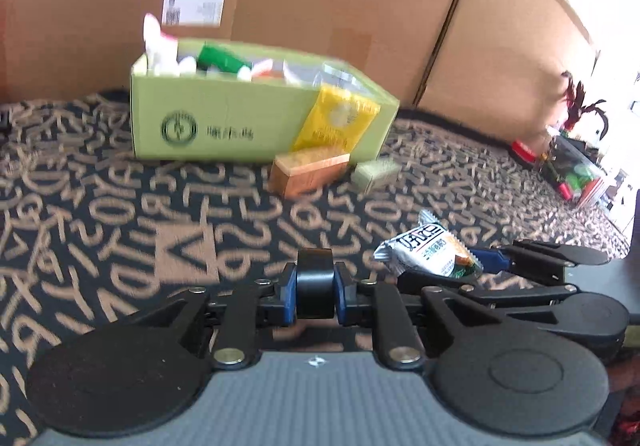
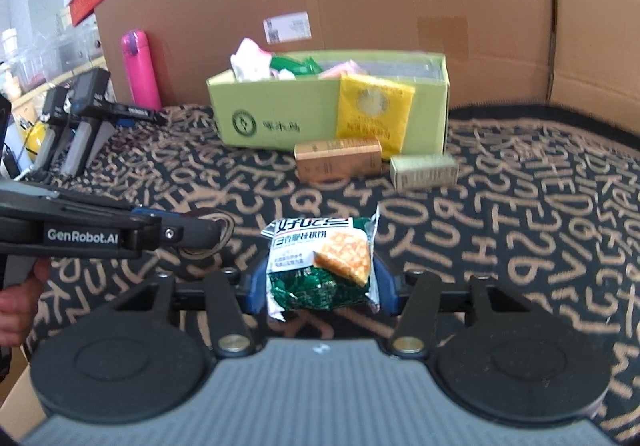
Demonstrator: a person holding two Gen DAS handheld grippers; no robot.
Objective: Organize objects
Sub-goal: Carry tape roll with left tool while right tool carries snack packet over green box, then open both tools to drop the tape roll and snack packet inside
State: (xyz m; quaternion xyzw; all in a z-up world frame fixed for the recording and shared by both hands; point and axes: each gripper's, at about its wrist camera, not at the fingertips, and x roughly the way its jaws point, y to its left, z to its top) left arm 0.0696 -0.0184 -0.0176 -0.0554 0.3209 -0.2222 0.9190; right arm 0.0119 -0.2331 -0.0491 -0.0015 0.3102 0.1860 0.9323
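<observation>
Both grippers loaded, green box ahead

The right gripper (image 2: 322,282) clamps the green-and-white foil snack packet (image 2: 320,262); the left gripper (image 1: 315,286) pinches a black roll (image 1: 315,280). Carry each level over the open light-green cardboard box (image 2: 280,117) across the patterned cloth, then release.

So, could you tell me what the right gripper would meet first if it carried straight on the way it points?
Probably the brown box lying in front of the green box; the right gripper points down, so it may meet the cloth first.
</observation>
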